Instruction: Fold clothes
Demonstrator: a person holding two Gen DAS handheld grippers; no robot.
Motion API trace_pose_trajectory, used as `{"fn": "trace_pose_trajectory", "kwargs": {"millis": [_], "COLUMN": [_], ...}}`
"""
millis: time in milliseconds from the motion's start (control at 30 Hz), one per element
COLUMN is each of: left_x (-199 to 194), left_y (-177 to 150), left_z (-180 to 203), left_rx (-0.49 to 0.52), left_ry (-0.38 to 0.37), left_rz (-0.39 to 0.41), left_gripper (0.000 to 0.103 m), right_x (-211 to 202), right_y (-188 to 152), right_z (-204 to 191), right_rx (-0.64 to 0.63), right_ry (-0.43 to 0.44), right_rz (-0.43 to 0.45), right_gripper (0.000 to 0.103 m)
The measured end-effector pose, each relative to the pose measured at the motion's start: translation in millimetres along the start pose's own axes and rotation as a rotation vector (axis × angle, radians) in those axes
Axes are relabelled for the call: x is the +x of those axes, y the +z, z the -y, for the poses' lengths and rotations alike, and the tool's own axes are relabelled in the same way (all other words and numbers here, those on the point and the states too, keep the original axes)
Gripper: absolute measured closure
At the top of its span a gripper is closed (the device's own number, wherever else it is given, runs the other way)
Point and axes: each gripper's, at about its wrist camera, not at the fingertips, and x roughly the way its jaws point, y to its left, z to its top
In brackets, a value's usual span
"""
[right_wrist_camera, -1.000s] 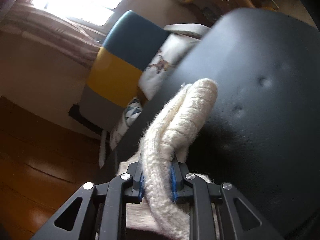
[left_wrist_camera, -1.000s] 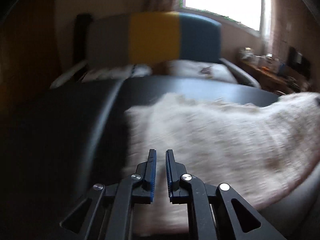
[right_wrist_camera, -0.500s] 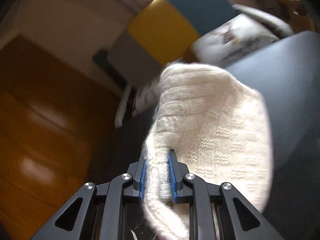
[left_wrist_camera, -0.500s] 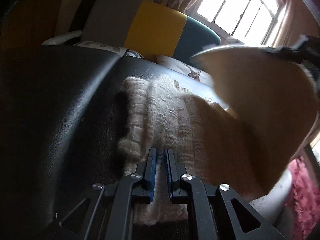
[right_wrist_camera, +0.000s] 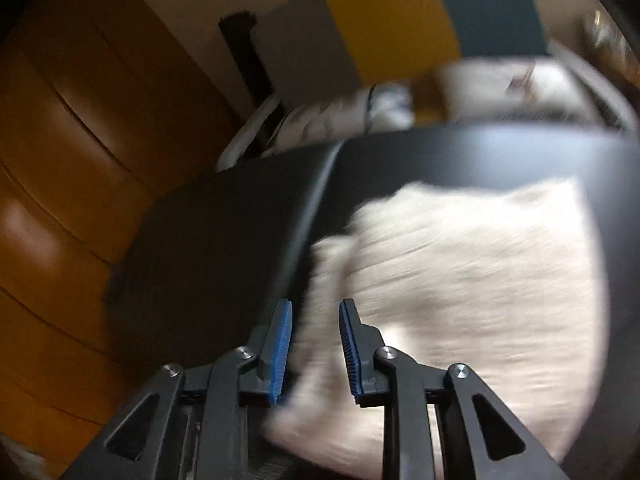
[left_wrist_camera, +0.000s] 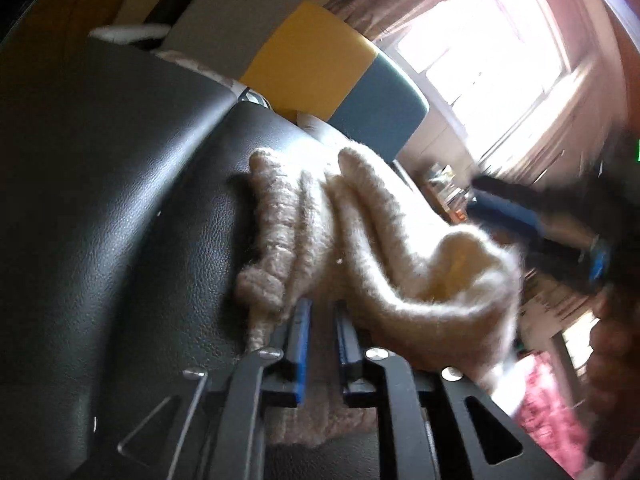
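The right gripper's fingers are spread over the cream sweater, nothing pinched. The left gripper's fingers are held narrowly apart on the sweater's near edge; whether knit is pinched cannot be told. The sweater lies bunched on the black seat. The loose flap is best laid flat and its edges squared before being pressed down.
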Motion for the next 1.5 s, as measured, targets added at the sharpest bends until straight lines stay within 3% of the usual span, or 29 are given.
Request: {"fn": "trace_pose_trajectory", "kwargs": {"millis": [67,267,333,500,633,767,800,833,1000,1033,1067,1200,1233,1300,1400,1500], "left_x": [-12,-51,-50,-5,32,45,45,45,46,46,44,38,45,45,45,37], "left_y": [5,24,30,38,38,39,40,41,49,50,52,69,76,84,92,95], "left_z": [5,26,34,46,51,63,67,71,88,88,86,80,83,87,93,97], "left_rx": [-0.008,-0.018,-0.011,0.002,-0.038,-0.034,-0.026,-0.019,0.021,0.025,0.021,0.011,0.013,0.010,-0.010,-0.019], "left_ry": [-0.021,-0.091,-0.103,-0.044,0.029,0.104,0.123,0.139,0.178,0.182,0.168,0.095,0.077,0.040,-0.005,-0.040], "left_rz": [0.017,0.148,0.129,-0.067,-0.202,-0.272,-0.279,-0.287,-0.332,-0.342,-0.349,-0.357,-0.361,-0.364,-0.355,-0.336], "left_gripper": [0.060,0.028,0.024,0.024,0.024,0.027,0.032,0.046,0.061,0.074,0.079,0.083,0.084,0.085,0.085,0.086], "right_x": [-17,-34,-28,-1,2,-8,-10,-11,-15,-16,-19,-60,-66,-75,-63,-55], "right_y": [-3,-33,-40,-63,-82,-91,-93,-95,-105,-106,-107,-120,-128,-143,-152,-151], "right_z": [19,62,59,41,46,61,64,67,69,69,69,66,62,53,67,81], "right_rx": [0.020,0.071,0.053,-0.056,-0.054,-0.029,-0.023,-0.016,-0.047,-0.059,-0.071,-0.171,-0.239,-0.362,-0.298,-0.240], "right_ry": [-0.051,-0.085,-0.060,0.050,0.079,0.118,0.123,0.129,0.130,0.128,0.126,0.201,0.183,0.139,0.045,-0.044], "right_rz": [0.026,-0.007,-0.040,-0.165,-0.193,-0.183,-0.179,-0.177,-0.156,-0.151,-0.139,0.006,0.006,-0.013,-0.057,-0.015], "right_gripper": [0.079,0.079,0.079,0.079,0.079,0.079,0.079,0.079,0.079,0.079,0.079,0.079,0.080,0.091,0.096,0.098]}}
